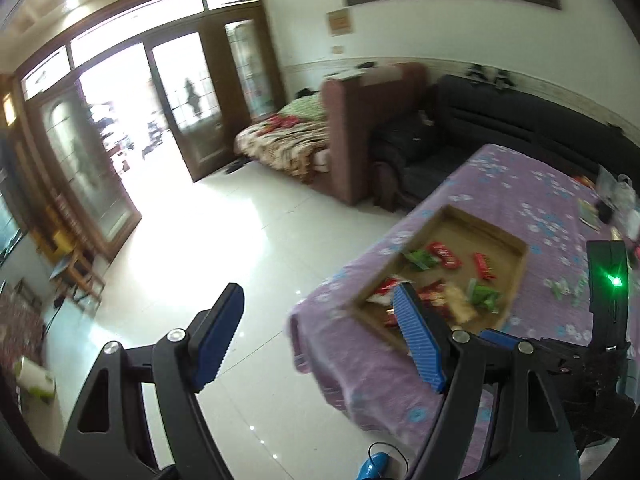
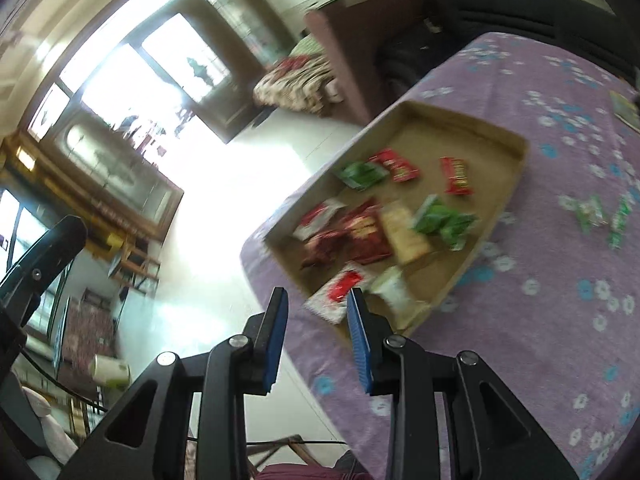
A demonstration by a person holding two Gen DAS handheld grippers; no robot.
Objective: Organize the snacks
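A shallow cardboard tray point(image 2: 500, 130) sits on a table with a purple flowered cloth point(image 2: 520, 340). It holds several snack packets: red ones point(image 2: 456, 176), green ones point(image 2: 440, 220), a beige one point(image 2: 404, 232) and a white one point(image 2: 394, 290). Loose green packets point(image 2: 600, 214) lie on the cloth right of the tray. My right gripper point(image 2: 318, 300) is open and empty, held above the tray's near corner. My left gripper point(image 1: 320, 296) is open wide and empty, off the table's left edge beside the tray point(image 1: 516, 240). The right gripper's body point(image 1: 608, 280) with a green light shows in the left wrist view.
White tiled floor point(image 1: 240, 240) lies left of the table. A dark sofa point(image 1: 500, 120), a brown partition and a bed point(image 1: 288, 136) stand beyond. Bags and small items point(image 1: 616, 204) sit at the table's far right. Glass doors point(image 1: 120, 120) are at the back.
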